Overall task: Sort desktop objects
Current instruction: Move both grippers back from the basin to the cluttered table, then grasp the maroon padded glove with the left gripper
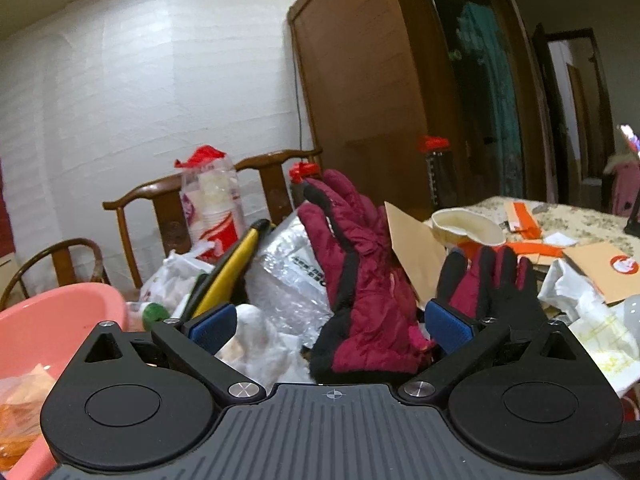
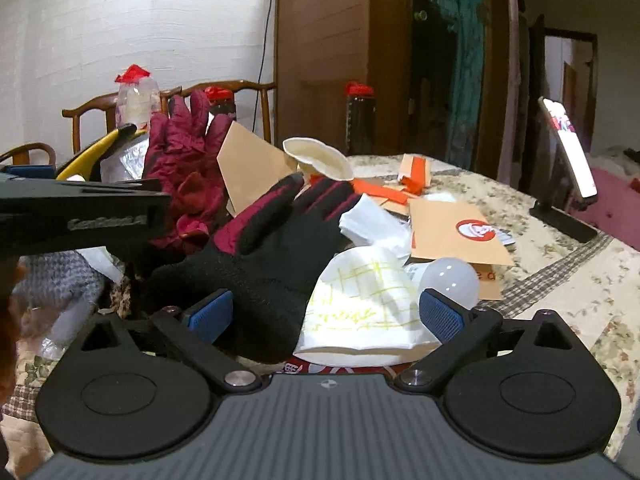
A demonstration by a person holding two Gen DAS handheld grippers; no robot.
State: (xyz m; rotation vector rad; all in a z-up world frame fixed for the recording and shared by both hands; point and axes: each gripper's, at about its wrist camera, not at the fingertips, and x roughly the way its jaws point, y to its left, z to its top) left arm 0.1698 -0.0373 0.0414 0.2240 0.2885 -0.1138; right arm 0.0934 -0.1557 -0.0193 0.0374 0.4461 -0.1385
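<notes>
maroon quilted glove (image 1: 362, 276) stands propped upright in the clutter, straight ahead of the left gripper (image 1: 335, 322), whose blue pads are spread wide around its cuff, gripping nothing. its long axis runs up and away from the jaws. the right gripper (image 2: 327, 312) (also spread, empty) faces the second glove (image 2: 276, 248), lying palm-up, fingers pointing away. each hand looks nearer its own glove.

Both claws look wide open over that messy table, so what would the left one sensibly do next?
Probably ease forward and close on the upright maroon padded glove: it stands between the open left gripper pads, nothing held yet.
</notes>
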